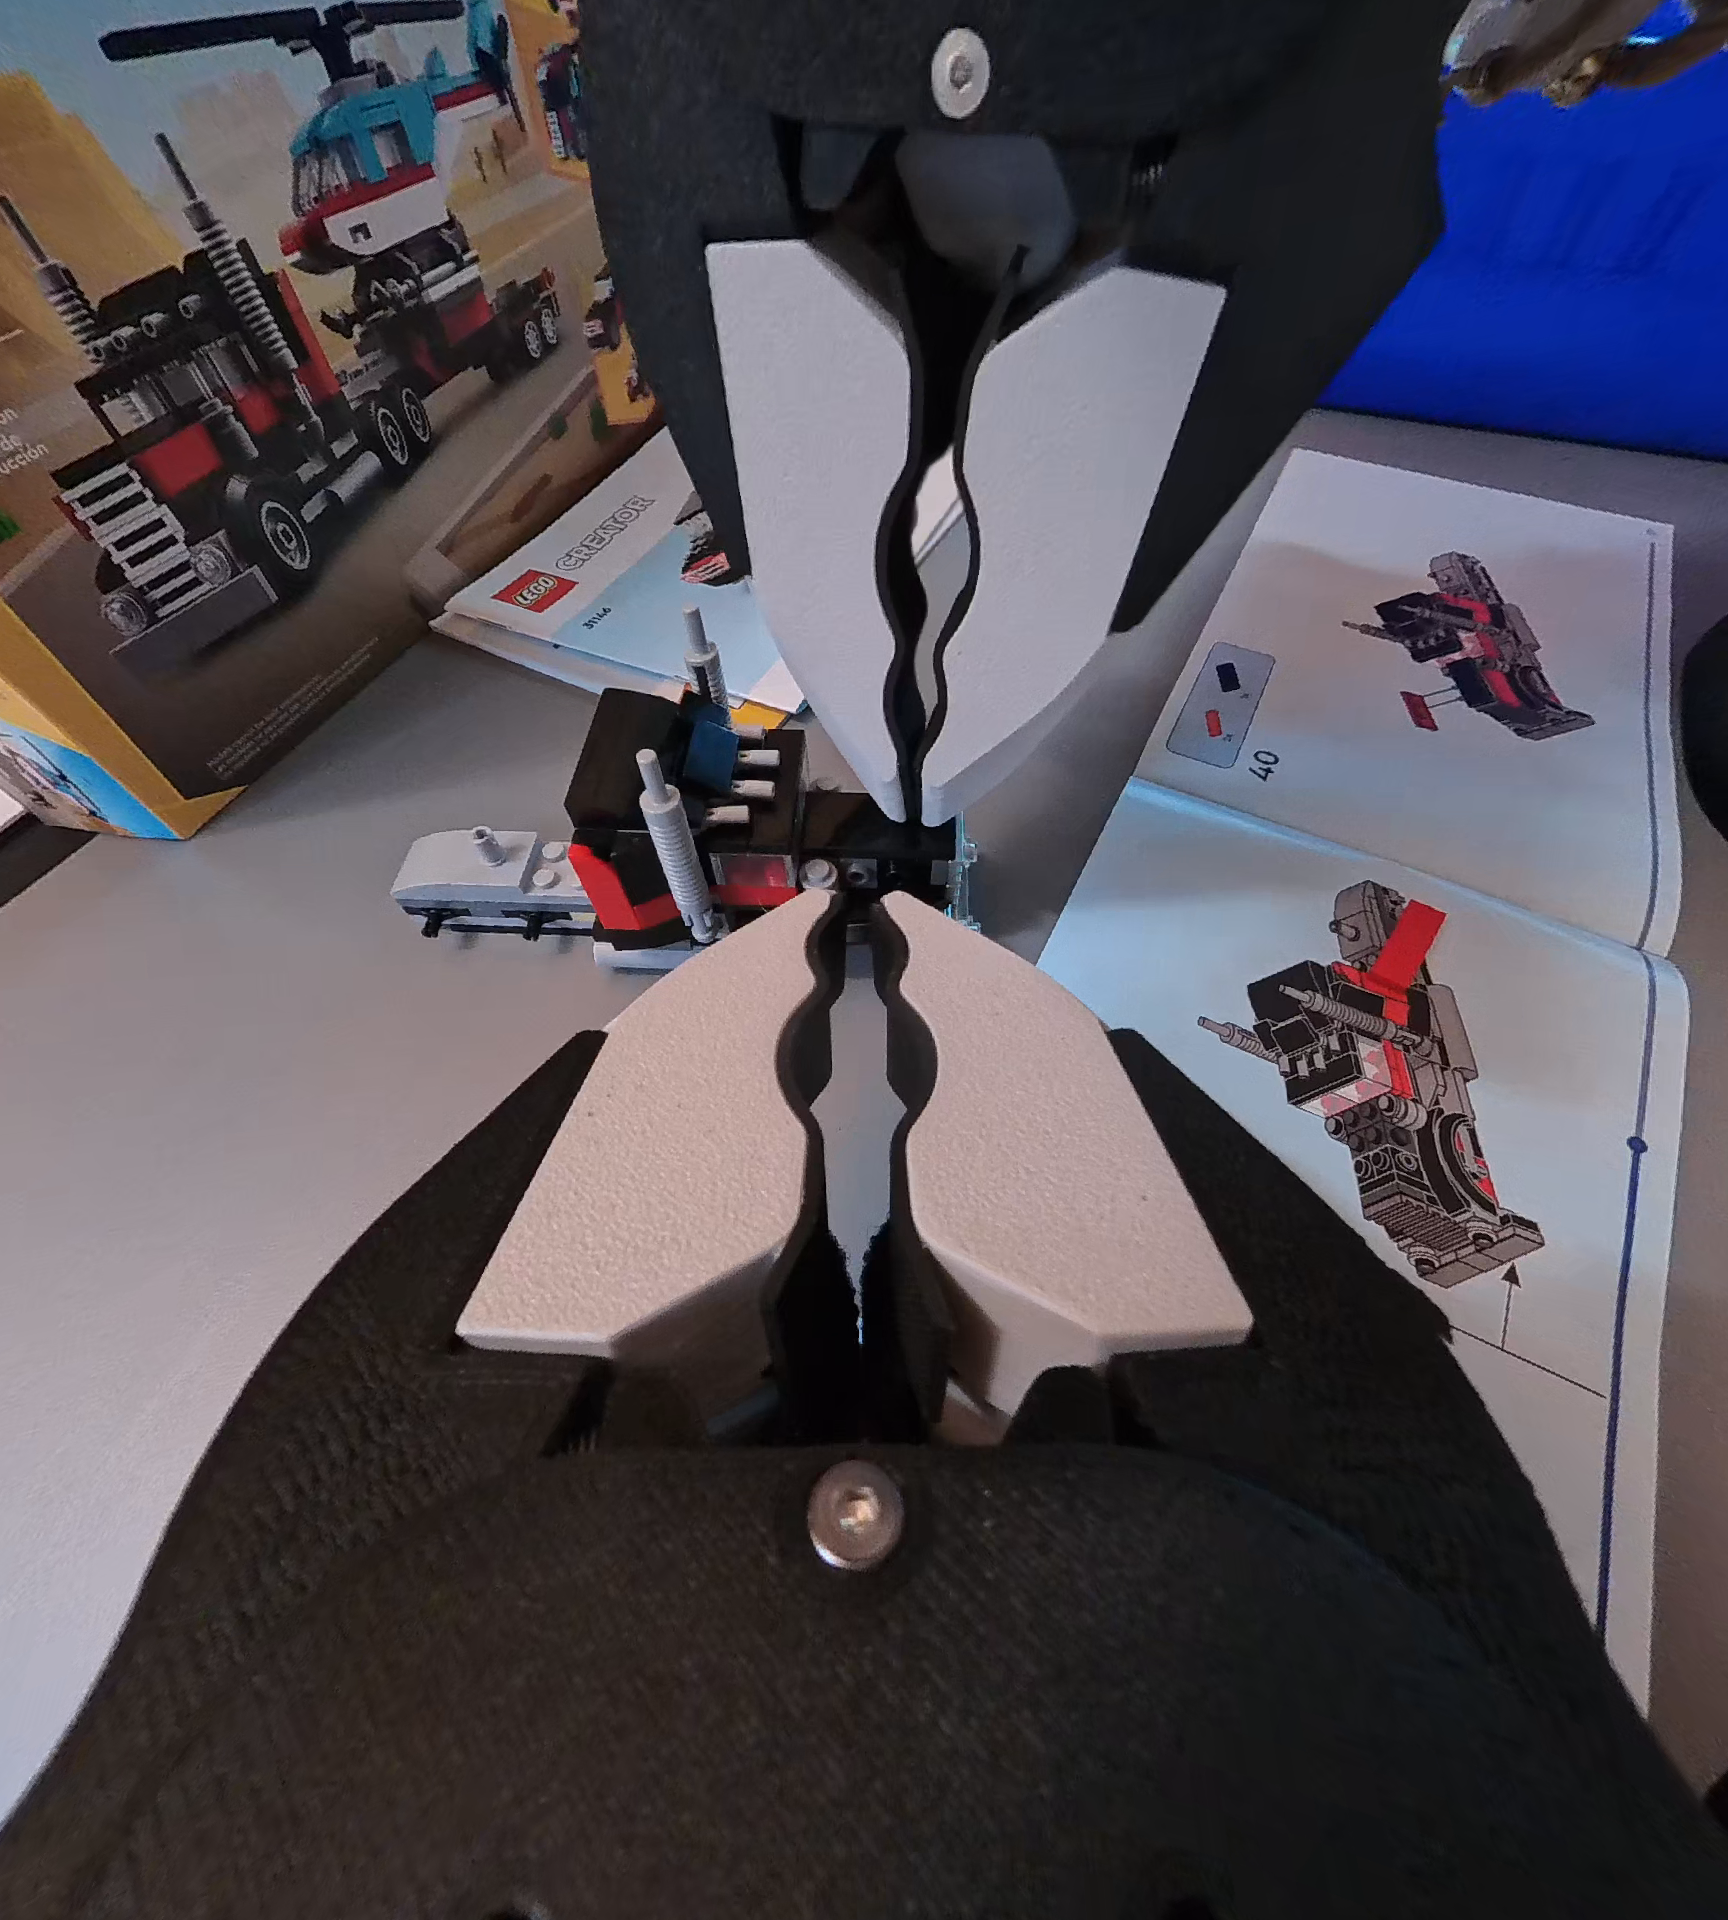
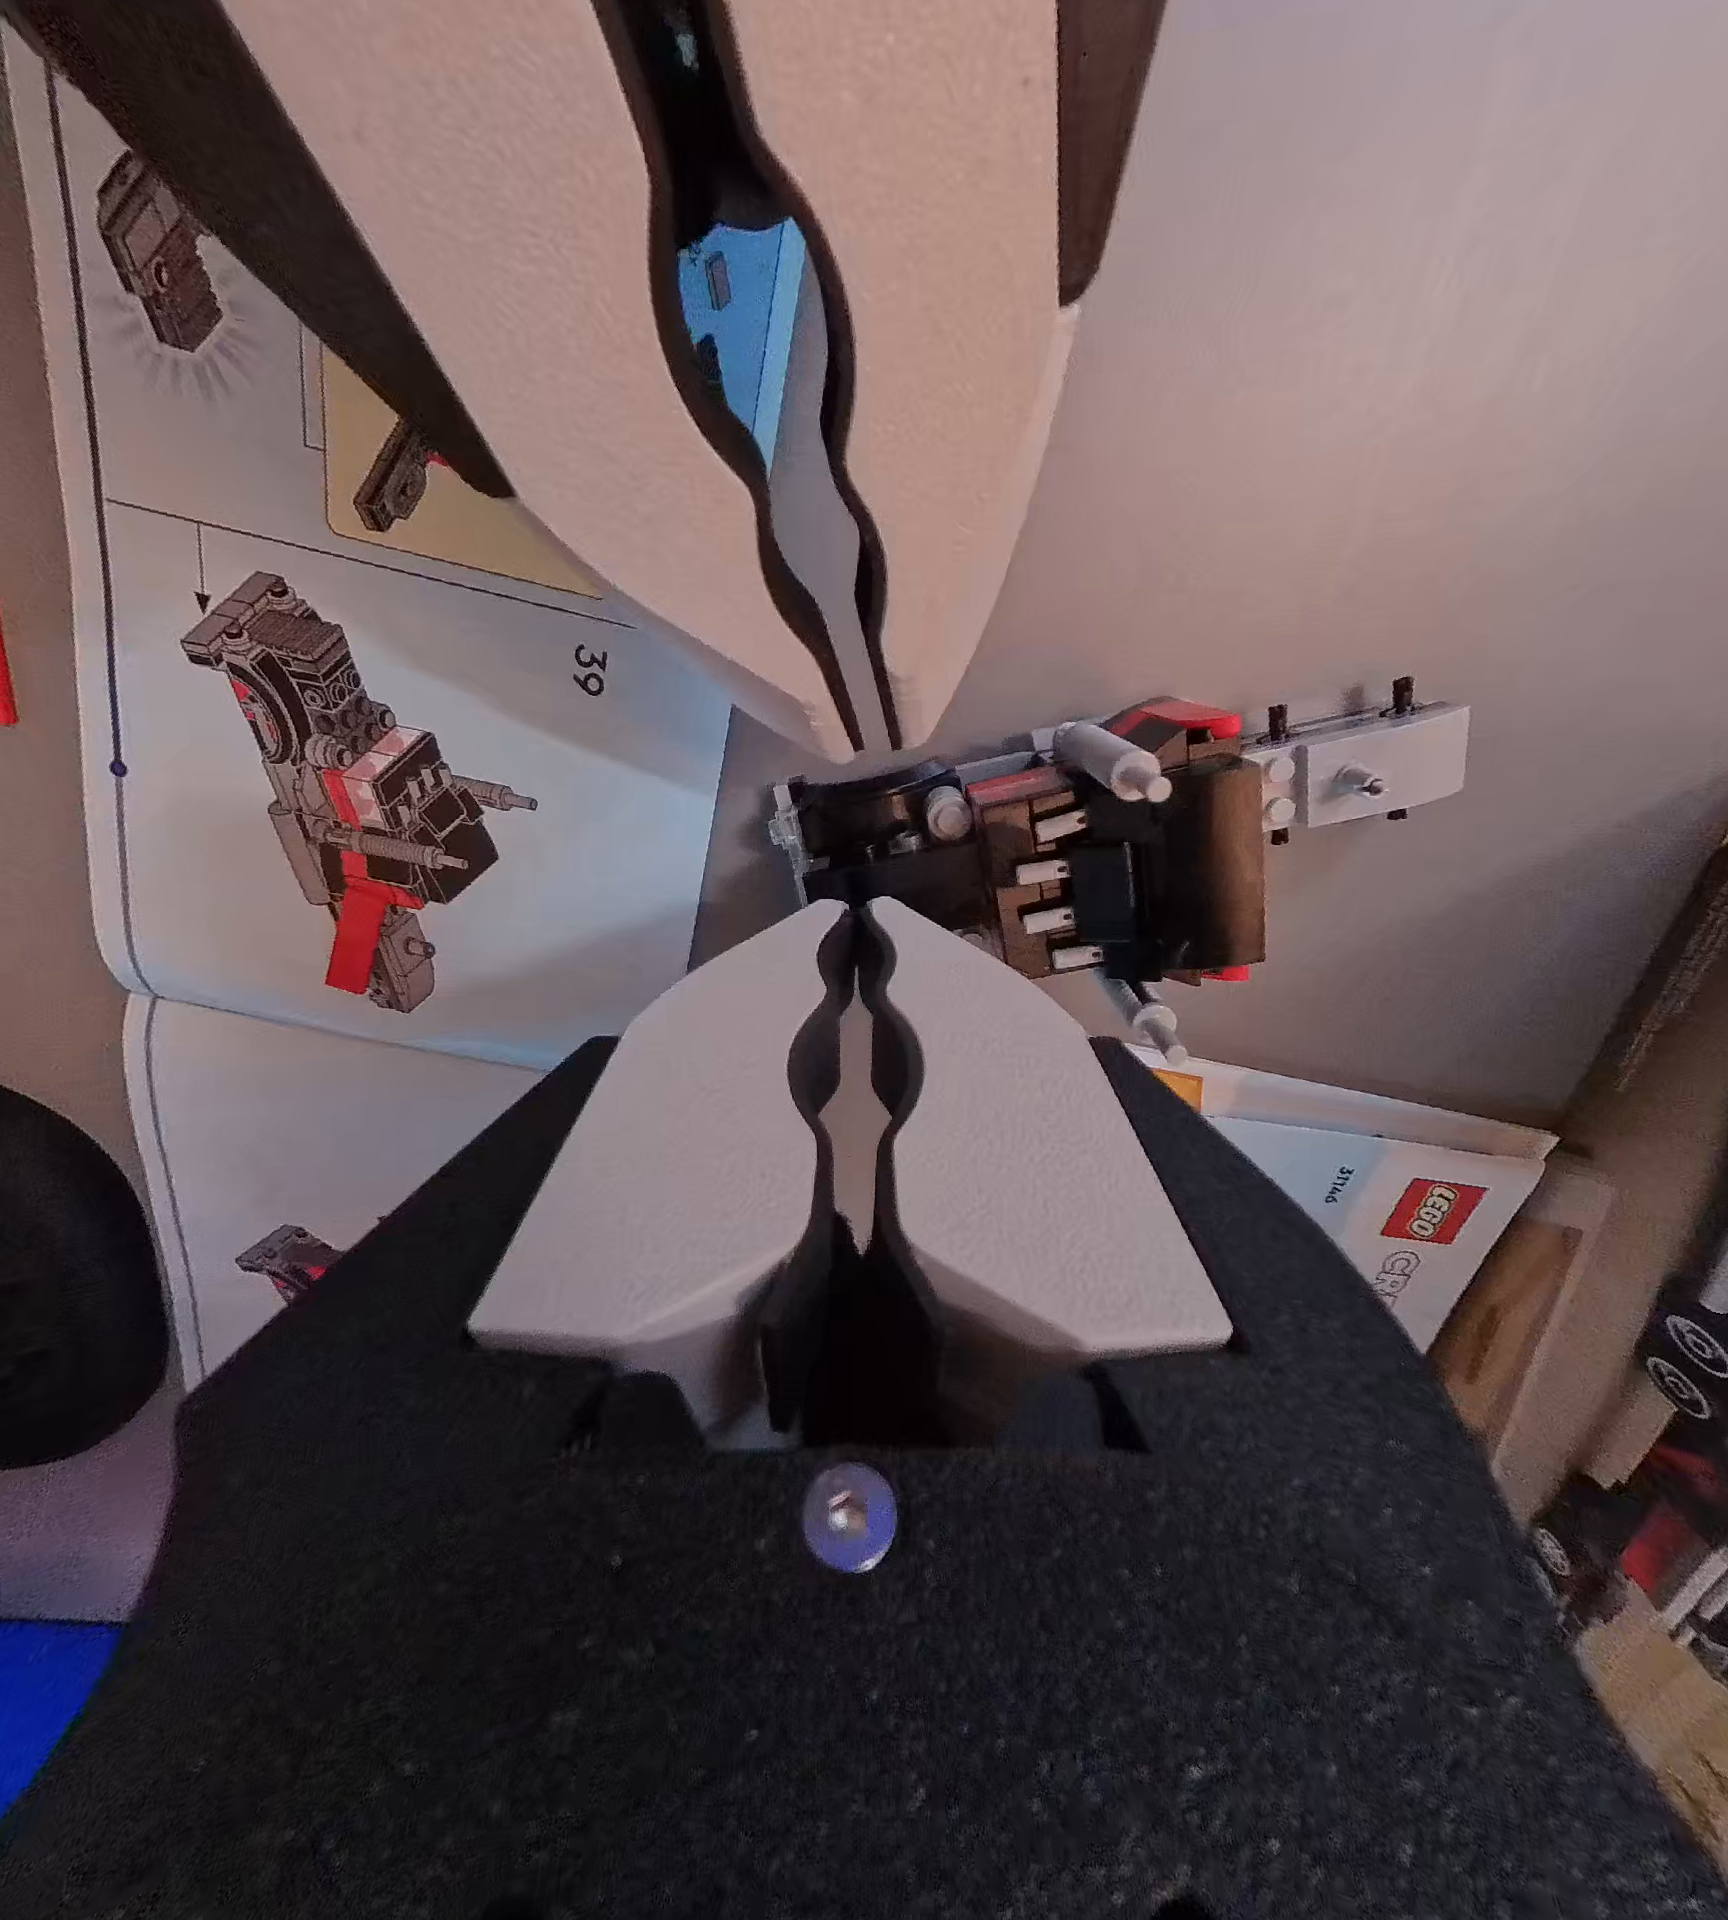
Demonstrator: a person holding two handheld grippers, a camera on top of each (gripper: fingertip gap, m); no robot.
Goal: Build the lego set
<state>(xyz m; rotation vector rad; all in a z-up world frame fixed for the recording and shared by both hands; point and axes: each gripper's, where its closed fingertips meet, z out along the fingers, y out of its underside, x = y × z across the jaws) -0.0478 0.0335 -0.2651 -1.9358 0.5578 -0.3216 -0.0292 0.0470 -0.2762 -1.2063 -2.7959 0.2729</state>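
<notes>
Truck (image 1: 694, 831) lengthwise left-right, hood rightward

Both cams sit right behind their own jaws, angled down at the surface (image 1: 164, 1195), super close. They face each other from opposite sides of the half-built truck (image 1: 694, 831), so both catch it plus the open instruction booklet (image 2: 403, 727) and the box (image 1: 164, 416).
</notes>
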